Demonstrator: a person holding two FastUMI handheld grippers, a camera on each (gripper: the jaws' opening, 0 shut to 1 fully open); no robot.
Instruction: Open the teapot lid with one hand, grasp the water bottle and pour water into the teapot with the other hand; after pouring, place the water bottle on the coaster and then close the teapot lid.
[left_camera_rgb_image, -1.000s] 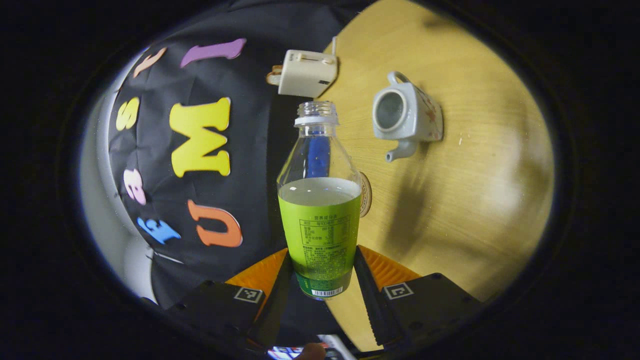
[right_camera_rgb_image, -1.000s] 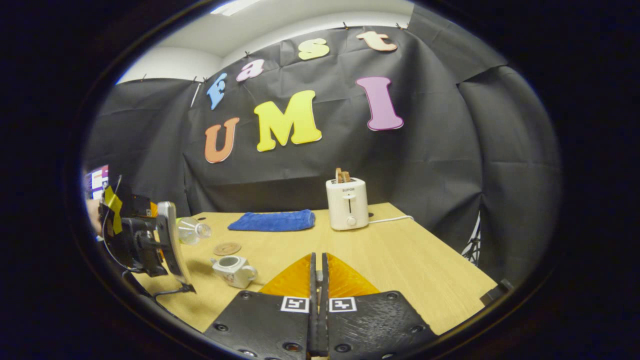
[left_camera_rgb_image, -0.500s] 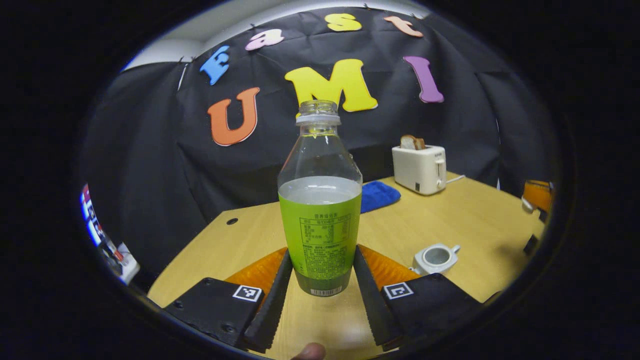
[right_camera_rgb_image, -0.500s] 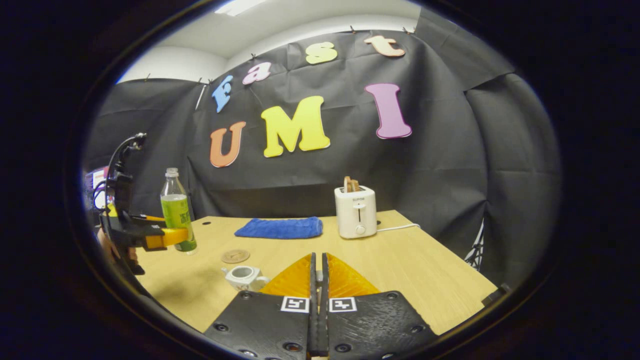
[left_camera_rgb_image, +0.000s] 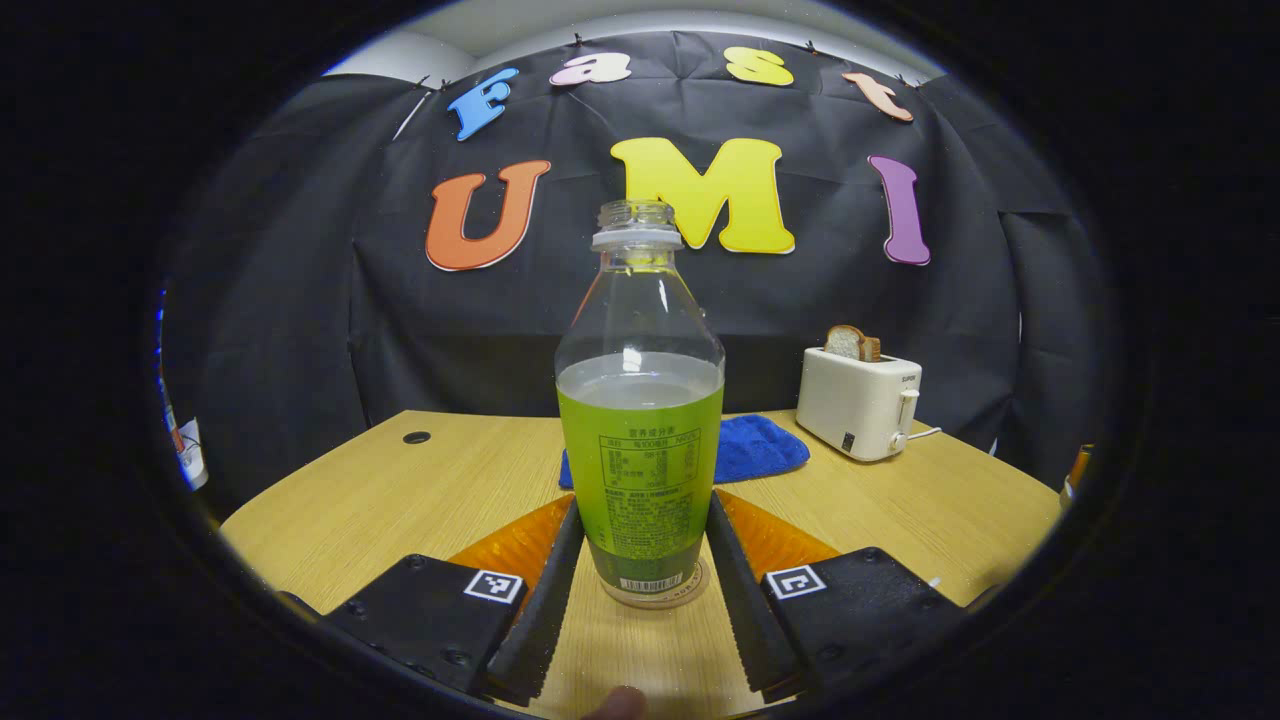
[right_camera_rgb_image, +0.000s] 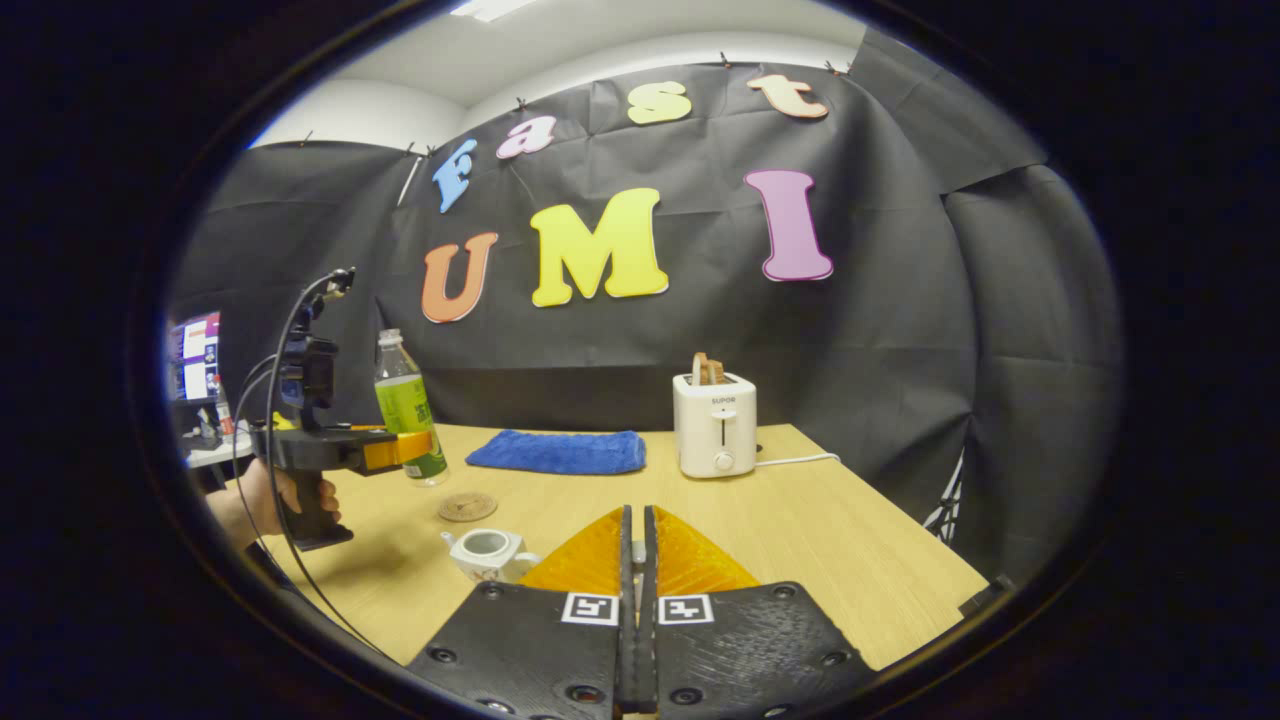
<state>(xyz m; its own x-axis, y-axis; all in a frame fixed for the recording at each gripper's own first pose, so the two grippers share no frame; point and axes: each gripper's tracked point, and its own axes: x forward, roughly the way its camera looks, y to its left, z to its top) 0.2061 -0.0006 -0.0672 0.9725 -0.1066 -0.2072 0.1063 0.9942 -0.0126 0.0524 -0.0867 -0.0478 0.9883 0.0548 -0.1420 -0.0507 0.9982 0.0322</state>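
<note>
Left gripper (left_camera_rgb_image: 640, 575) clamped on uncapped bottle (left_camera_rgb_image: 640, 420), upright above the coaster (right_camera_rgb_image: 467, 506); right gripper (right_camera_rgb_image: 635, 590) pressed together, whether anything sits between I cannot tell; teapot (right_camera_rgb_image: 487, 552) lidless on table (right_camera_rgb_image: 800, 540).

Right tool (right_camera_rgb_image: 636, 560) has black screwed plates bearing square markers.

Wooden table (right_camera_rgb_image: 800, 520) with toaster (right_camera_rgb_image: 714, 423), cloth (right_camera_rgb_image: 560, 451)

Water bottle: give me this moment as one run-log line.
water bottle: upright, held between left gripper jaws, above coaster | teapot: lid off | right gripper: jaws closed
</note>
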